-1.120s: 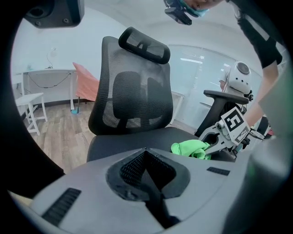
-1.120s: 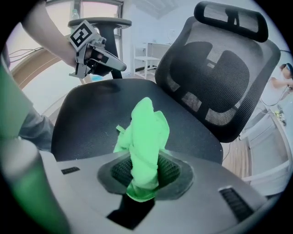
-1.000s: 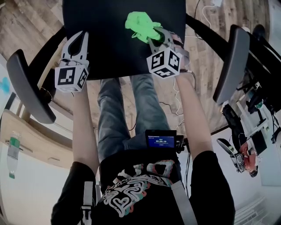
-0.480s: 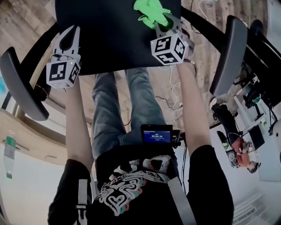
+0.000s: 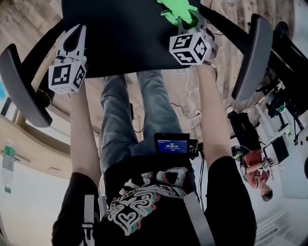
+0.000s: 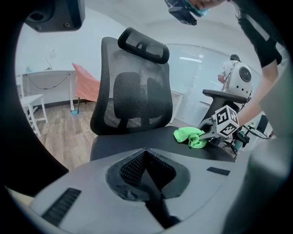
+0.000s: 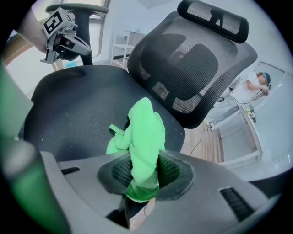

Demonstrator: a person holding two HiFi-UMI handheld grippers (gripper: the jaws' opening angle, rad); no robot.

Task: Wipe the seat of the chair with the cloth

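The chair's black seat fills the top of the head view. A bright green cloth lies bunched on the seat's far right part. My right gripper is shut on the cloth, which hangs pinched between its jaws and rests on the seat. My left gripper hovers over the seat's left front edge with its jaws closed together on nothing. From the left gripper view, the cloth and the right gripper sit at the seat's right side.
Black armrests stand on either side. A mesh backrest with a headrest rises behind the seat. A wooden floor with cables lies below. Another person is at the lower right, and a bottle at the left.
My right gripper has pushed the cloth farther away across the seat and a little to the right. The left gripper has drifted slightly left along the front edge.
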